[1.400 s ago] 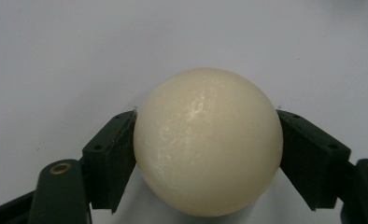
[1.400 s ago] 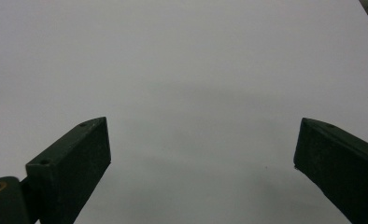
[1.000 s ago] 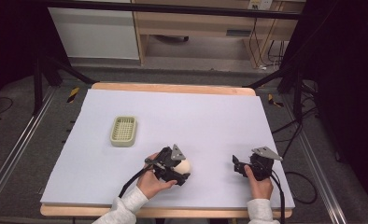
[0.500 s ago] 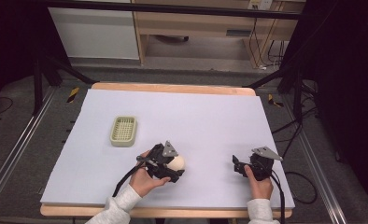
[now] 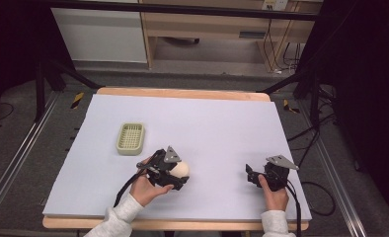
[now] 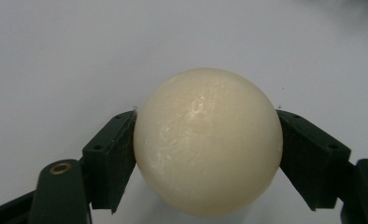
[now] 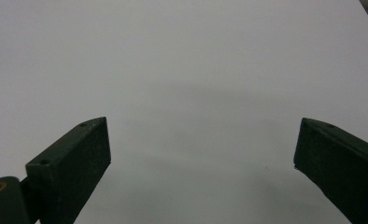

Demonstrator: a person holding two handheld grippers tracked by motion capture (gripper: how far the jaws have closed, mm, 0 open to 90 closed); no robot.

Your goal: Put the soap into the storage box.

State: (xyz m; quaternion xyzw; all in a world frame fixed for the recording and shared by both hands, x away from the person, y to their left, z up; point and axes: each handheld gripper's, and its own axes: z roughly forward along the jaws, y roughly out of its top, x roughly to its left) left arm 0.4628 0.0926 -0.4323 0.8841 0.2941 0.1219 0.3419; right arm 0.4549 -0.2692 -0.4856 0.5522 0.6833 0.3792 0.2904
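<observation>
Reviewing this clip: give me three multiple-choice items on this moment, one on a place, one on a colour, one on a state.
1. Where is the green tray?
A. Left part of the table
B. At the right edge
C. Under the right gripper

2. What colour is the ball?
A. Red
B. Cream
C. Blue

3. How is the left gripper?
A. Open
B. Shut on nothing
C. Shut on the ball

Answers: 1 A, the high view shows it left of centre; 2 B, pale cream surface; 3 C, both jaws press its sides.

No readable text, label or number appears anywhere.
</observation>
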